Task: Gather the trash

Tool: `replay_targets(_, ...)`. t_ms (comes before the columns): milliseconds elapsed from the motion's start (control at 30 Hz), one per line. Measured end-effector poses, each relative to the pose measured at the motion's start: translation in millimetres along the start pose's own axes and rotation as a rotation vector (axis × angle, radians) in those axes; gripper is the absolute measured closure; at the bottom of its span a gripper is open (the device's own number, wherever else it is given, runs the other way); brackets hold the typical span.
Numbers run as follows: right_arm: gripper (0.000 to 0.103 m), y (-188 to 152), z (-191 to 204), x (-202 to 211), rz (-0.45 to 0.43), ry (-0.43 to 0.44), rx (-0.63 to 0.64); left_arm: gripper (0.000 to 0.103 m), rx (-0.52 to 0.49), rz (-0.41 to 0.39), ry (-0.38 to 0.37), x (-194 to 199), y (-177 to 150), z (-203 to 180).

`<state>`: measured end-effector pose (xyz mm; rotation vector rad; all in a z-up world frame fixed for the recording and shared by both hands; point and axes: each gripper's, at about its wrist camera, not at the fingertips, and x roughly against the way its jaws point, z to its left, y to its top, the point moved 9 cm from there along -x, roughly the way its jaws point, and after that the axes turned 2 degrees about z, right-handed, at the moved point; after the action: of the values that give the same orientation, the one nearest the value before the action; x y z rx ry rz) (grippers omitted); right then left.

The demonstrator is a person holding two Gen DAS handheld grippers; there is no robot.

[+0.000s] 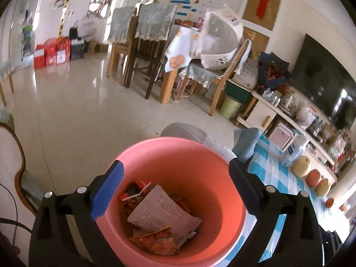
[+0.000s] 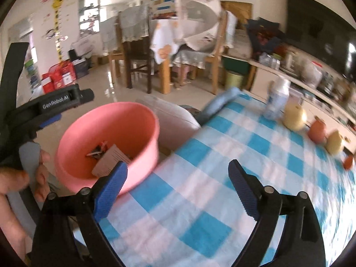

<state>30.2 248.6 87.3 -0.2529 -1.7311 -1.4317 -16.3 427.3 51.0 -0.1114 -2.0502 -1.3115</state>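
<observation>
At the left, a person's hand (image 2: 20, 178) is holding the left tool (image 1: 175, 189) released, nothing between its fingers, directly over a pink bin (image 1: 178, 200) standing upright, mouth facing up, just off the near-left edge of the checked desk (image 2: 222, 178). Inside, a printed paper sheet (image 1: 162, 211) is lying tilted on snack wrappers (image 1: 155, 240), long axis near-left to far-right. The right tool (image 2: 178, 184) is hanging released over bare cloth. Dropping seems finished; next likely calls for finding remaining trash rightward.

bin (image 1: 178, 155) left of table (image 2: 200, 200) | wrappers (image 1: 155, 240), paper (image 1: 164, 213) in bin | bottle (image 2: 277, 98), 4 fruits (image 2: 294, 116) along table's far edge
</observation>
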Motion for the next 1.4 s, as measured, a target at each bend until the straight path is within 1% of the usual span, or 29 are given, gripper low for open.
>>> replay_targets(67, 0.012, -8.7, -11.7, 9.9, 0.005, -0.015, -0.03, 0.006, -0.044, -0.019, 0.015, 6.3, -1.3, -9.2)
replay_targets(100, 0.012, -13.8, -19.7, 16.0, 0.005, -0.028, -0.048, 0.006, -0.087, -0.038, 0.023, 11.4, -3.0, -19.4)
replay_targets(167, 0.012, -22.1, -33.3, 27.8, 0.0, -0.05, -0.078, 0.006, -0.131, -0.055, 0.021, 17.3, -6.2, -33.2)
replay_targets(267, 0.012, -32.6, -54.2, 48.3, -0.013, -0.078, -0.123, 0.006, -0.2, -0.095, -0.019, 33.9, -15.3, -65.6)
replay_targets(367, 0.012, -41.9, -74.5, 70.6, -0.027, -0.129, -0.145, 0.006, -0.278, -0.15, -0.048, 53.0, -23.3, -95.9)
replay_targets(467, 0.012, -51.3, -95.5, 93.5, -0.046, -0.181, -0.162, 0.005, -0.368, -0.217, -0.103, 81.3, -37.1, -135.0)
replay_targets(567, 0.012, -61.2, -117.4, 118.8, -0.068, -0.225, -0.191, 0.004, -0.451, -0.249, -0.142, 104.0, -51.6, -166.2)
replay_targets(667, 0.012, -69.3, -138.1, 146.9, -0.103, -0.275, -0.218, 0.004, -0.503, -0.255, -0.186, 124.8, -64.1, -190.8)
replay_targets(767, 0.01, -77.9, -157.1, 179.6, -0.144, -0.314, -0.257, 0.004, -0.531, -0.243, -0.224, 147.6, -79.6, -203.9)
replay_targets(833, 0.01, -81.8, -165.3, 198.8, -0.168, -0.332, -0.271, 0.004, -0.544, -0.234, -0.236, 159.8, -86.2, -211.6)
replay_targets(967, 0.01, -86.4, -177.9, 236.7, -0.22, -0.36, -0.299, 0.004, -0.55, -0.225, -0.277, 190.4, -99.4, -221.7)
replay_targets(1233, 0.008, -90.6, -174.1, 309.2, -0.326, -0.428, -0.278, 0.004, -0.559, -0.257, -0.377, 253.3, -114.7, -240.0)
replay_targets(1333, 0.007, -90.9, -169.8, 332.7, -0.364, -0.464, -0.265, 0.004, -0.56, -0.273, -0.394, 274.7, -114.1, -244.5)
replay_targets(1400, 0.007, -91.3, -168.9, 343.7, -0.38, -0.468, -0.269, 0.004, -0.56, -0.29, -0.396, 288.8, -113.0, -245.1)
